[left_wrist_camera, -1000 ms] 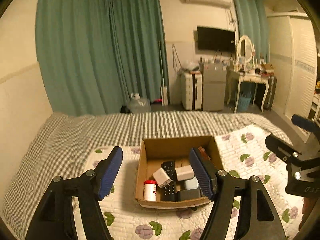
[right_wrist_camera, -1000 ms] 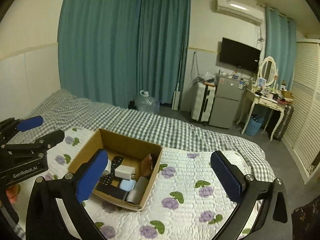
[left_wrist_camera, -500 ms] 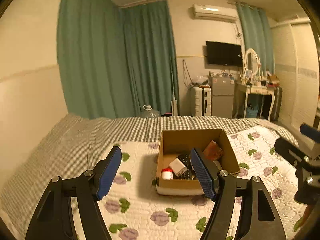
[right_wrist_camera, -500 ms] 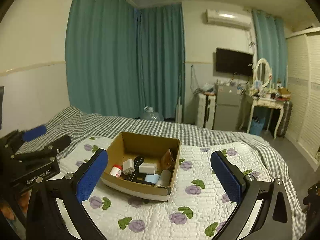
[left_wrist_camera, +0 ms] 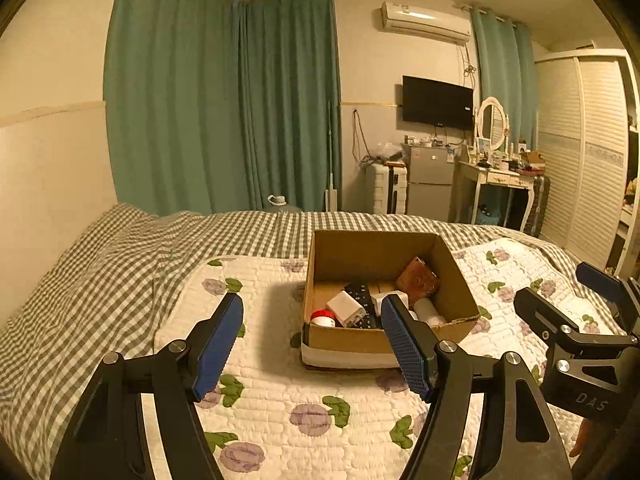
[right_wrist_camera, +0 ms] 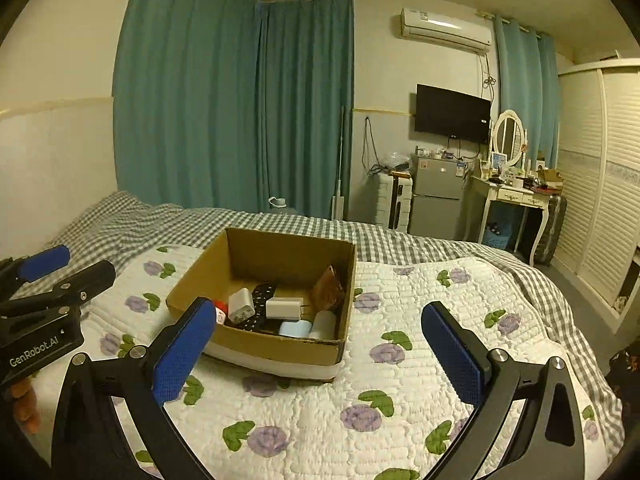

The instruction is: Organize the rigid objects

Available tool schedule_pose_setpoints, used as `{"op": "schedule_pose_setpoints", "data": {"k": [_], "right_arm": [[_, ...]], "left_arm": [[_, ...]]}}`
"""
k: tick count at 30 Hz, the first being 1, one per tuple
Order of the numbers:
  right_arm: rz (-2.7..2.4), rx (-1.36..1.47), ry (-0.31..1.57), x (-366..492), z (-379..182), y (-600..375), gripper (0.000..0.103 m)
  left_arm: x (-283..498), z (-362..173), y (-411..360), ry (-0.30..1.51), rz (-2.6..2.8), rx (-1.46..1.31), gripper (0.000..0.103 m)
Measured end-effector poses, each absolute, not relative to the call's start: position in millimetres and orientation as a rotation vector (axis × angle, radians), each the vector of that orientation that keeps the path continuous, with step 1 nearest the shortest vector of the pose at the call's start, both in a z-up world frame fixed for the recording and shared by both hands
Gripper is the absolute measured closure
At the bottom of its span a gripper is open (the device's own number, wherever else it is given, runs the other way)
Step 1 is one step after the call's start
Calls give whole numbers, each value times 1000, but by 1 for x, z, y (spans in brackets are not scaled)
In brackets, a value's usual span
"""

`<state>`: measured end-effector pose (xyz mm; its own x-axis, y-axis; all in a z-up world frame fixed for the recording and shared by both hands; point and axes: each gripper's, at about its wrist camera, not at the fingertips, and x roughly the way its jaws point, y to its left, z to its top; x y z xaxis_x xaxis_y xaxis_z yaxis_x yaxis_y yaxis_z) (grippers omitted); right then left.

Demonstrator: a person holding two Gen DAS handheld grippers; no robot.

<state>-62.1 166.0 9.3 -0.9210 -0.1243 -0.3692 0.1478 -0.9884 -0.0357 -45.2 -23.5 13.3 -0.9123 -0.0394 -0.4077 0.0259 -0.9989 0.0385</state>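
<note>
Grippers: we hold the left gripper (left_wrist_camera: 312, 344) and the right gripper (right_wrist_camera: 320, 344) above the quilt, both with fingers spread wide and nothing between them.
Reason for the pose: we judge this a stand-off pose, both tools level and short of the box, so either can go in next.
Box: the cardboard box (left_wrist_camera: 460, 280) sits open-topped on the flowered quilt (left_wrist_camera: 280, 400); in the left wrist view it lies ahead of the fingers, its near wall partly behind the right-hand finger (left_wrist_camera: 404, 344). In the right wrist view it lies ahead, nearer the left-hand finger (right_wrist_camera: 182, 350).
Why a box: we take it as the collecting place, since the rigid things already lie together inside.
Contents, left corner: a small white bottle with a red cap (left_wrist_camera: 322, 317), upright against the near wall.
Contents, middle: a white charger plug (right_wrist_camera: 241, 305) leaning on a black remote control (right_wrist_camera: 262, 300), with a second white adapter (right_wrist_camera: 285, 308) just beside it.
Contents, near wall: a pale blue block (right_wrist_camera: 295, 328) touching a white cylinder (right_wrist_camera: 324, 325) that lies on its side.
Contents, far right: a brown leather-like pouch (left_wrist_camera: 418, 281) propped on the box's right wall; we cannot tell exactly what it is.
Outside the box: we see no loose object on the quilt between or beside the fingers.
Stage: sorting looks nearly done, or the box may yet be rearranged.
</note>
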Motion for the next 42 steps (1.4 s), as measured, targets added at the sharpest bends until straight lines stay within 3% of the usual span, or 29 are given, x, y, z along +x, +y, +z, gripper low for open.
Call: {"op": "schedule_pose_setpoints", "data": {"k": [42], "right_arm": [[-2989,616,130,-60,8,170,0]], "left_arm": [[-41,12,-23,-38,-3037,683,29]]}}
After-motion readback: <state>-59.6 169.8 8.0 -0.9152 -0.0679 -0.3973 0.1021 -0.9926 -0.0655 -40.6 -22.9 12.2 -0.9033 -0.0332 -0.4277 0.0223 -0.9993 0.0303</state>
